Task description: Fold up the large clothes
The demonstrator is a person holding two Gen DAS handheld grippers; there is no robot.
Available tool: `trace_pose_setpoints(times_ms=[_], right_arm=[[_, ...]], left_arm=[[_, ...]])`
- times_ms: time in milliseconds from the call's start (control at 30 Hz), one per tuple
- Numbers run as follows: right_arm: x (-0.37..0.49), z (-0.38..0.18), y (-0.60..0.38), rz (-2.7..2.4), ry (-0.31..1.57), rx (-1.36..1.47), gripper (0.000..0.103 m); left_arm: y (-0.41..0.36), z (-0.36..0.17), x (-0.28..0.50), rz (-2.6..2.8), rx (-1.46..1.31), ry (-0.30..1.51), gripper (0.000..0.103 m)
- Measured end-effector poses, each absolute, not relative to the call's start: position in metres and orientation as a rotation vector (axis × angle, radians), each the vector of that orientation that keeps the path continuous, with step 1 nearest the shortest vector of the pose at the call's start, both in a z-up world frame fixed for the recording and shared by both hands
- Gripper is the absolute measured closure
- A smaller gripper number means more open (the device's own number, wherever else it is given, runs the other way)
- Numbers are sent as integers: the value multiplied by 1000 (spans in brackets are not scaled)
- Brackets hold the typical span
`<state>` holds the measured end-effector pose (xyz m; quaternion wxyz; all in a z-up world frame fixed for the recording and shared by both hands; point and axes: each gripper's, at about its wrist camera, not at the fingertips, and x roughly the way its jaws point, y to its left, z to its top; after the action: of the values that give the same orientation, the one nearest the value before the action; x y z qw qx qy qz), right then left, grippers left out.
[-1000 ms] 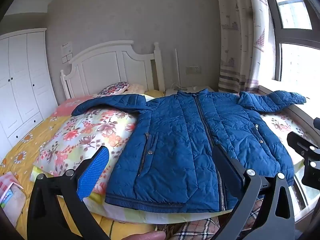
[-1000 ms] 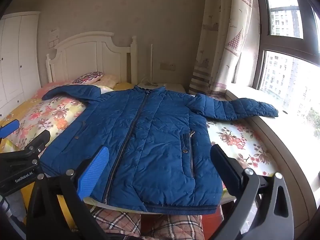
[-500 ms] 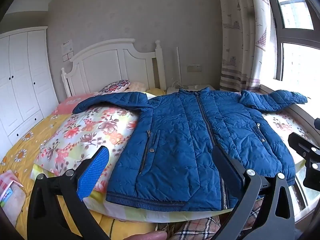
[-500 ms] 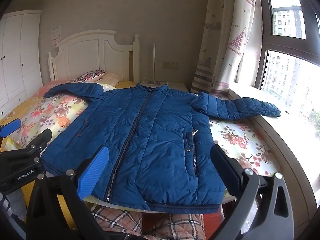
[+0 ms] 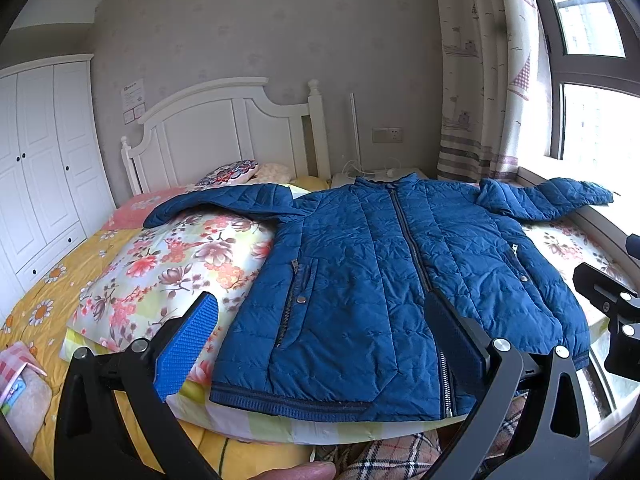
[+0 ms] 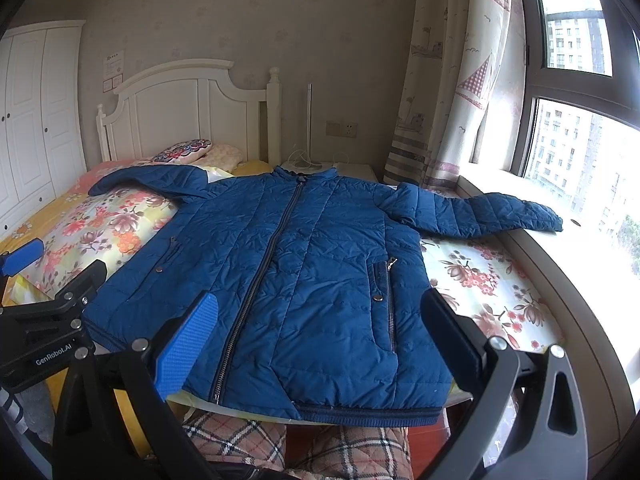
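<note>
Bed (image 5: 72, 280) w/ floral quilt (image 5: 172, 264), blue jacket (image 5: 360, 280) flat on top.

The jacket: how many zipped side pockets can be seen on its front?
2. One pocket is on the window side of the blue jacket; the other pocket is on the wardrobe side. Inner pockets, if any, are hidden.

Both wrist cameras looked from the foot of the bed (image 5: 60, 280) toward the headboard (image 5: 224, 128), low and close behind their own fingers. The left view sat further left — the wardrobe (image 5: 40, 160) filled its edge; the right view took more window (image 6: 580, 140). Both shared the blue jacket (image 5: 380, 272) (image 6: 304, 280).
</note>
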<state>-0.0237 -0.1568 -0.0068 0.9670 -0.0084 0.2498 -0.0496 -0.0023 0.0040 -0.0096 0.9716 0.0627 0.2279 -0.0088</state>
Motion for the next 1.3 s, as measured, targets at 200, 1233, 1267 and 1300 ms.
trace_pose_setpoints(times_ms=[200, 1233, 1267, 1300], right_arm=[[-22, -7, -159, -102, 505, -15, 2], [-22, -10, -154, -94, 511, -16, 2], [-22, -10, -153, -94, 510, -15, 2], [-22, -10, -154, -94, 511, -17, 2]], left_arm=[[0, -8, 0, -15, 127, 465, 4], [0, -8, -2, -14, 127, 464, 4], [0, -8, -3, -14, 127, 464, 4], [0, -8, -3, -15, 127, 464, 4]])
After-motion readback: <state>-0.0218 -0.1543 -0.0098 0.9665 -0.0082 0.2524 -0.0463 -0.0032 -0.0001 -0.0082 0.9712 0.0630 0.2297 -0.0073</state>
